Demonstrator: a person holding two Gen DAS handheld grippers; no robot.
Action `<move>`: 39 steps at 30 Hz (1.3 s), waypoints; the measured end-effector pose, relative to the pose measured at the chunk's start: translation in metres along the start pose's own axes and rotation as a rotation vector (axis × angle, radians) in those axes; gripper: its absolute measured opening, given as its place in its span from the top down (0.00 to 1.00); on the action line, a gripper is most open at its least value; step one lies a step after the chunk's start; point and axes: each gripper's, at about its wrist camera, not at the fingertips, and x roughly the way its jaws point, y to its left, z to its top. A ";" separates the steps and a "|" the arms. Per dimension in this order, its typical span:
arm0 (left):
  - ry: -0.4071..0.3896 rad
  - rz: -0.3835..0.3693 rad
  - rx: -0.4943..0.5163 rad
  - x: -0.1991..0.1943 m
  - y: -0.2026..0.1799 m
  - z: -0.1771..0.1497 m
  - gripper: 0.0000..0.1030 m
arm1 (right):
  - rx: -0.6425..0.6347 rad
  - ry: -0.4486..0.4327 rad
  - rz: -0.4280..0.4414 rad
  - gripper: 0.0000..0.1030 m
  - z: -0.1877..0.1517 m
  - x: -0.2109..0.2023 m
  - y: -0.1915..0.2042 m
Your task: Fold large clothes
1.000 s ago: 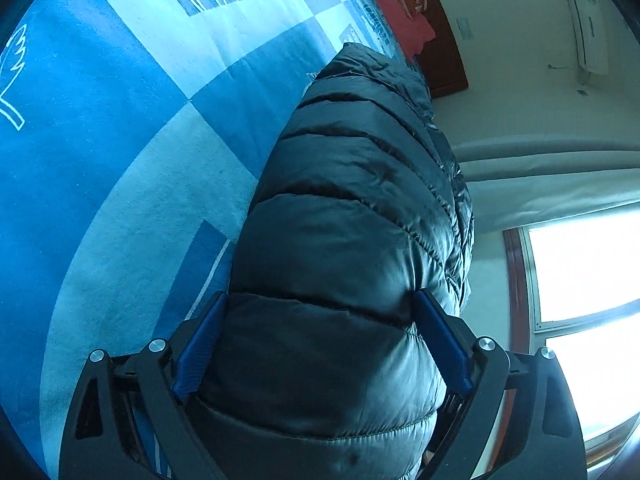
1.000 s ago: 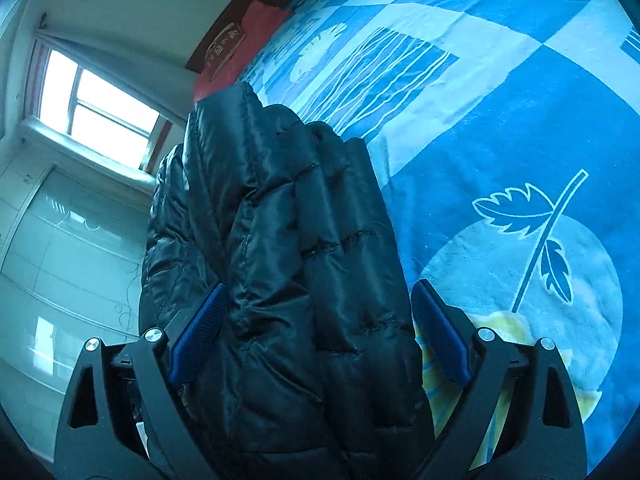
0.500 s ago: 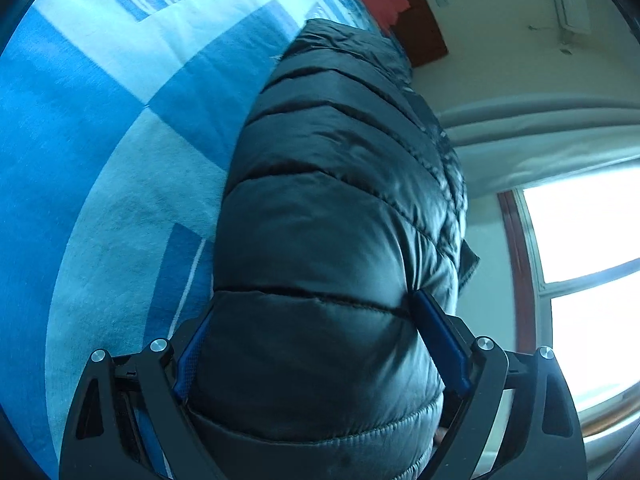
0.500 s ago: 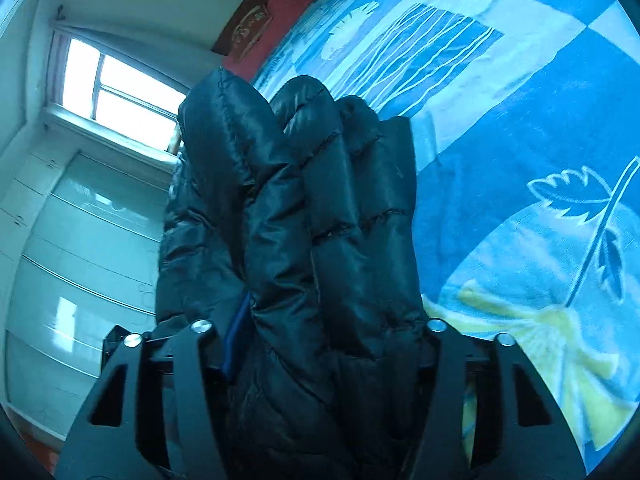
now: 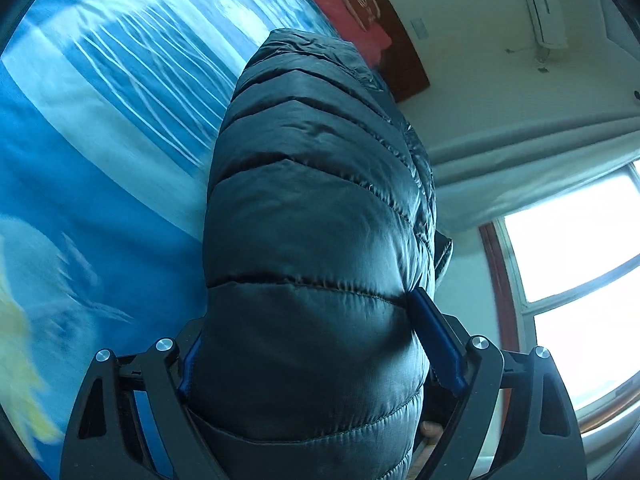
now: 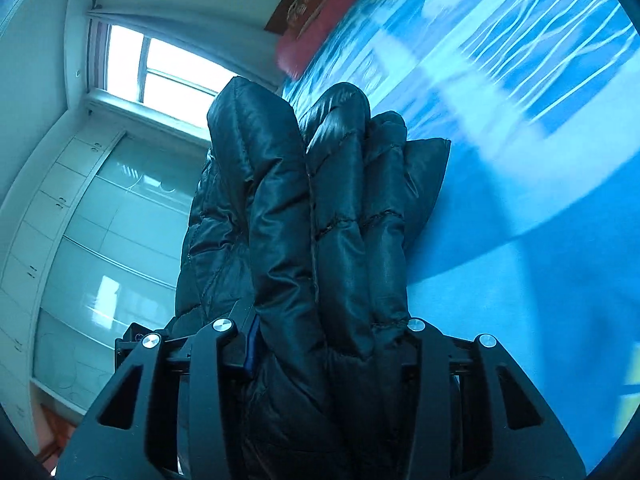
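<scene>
The left gripper (image 5: 308,344), wide and closing, hugs the jacket's (image 5: 316,216) smooth quilted back, the right gripper (image 6: 328,336), just narrowed, squeezes bunched folds above the blue bed (image 6: 540,208), with window (image 6: 160,68) and wardrobe (image 6: 100,220) behind.

A red pillow (image 5: 340,4) lies on the blue bedspread (image 5: 100,160).

Bed (image 5: 120,184) under a blue cover (image 6: 520,240): pale blue and white blocks, a panel of thin white lines, a white leaf print, yellow patch at one edge. Red pillow (image 5: 340,4) at the far end, against a dark wooden headboard (image 5: 396,52). Dark quilted jacket (image 5: 316,216) above the cover; contact with it not discernible.
</scene>
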 end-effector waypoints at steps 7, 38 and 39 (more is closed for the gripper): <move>0.012 0.035 -0.036 0.014 0.035 0.003 0.17 | -0.016 0.012 -0.055 0.55 0.002 0.018 0.002; 0.017 0.236 0.083 0.034 0.020 0.082 0.18 | 0.098 0.053 -0.121 0.50 0.073 0.041 -0.029; 0.014 0.248 0.092 0.035 0.020 0.080 0.18 | 0.103 0.052 -0.116 0.53 0.072 0.040 -0.032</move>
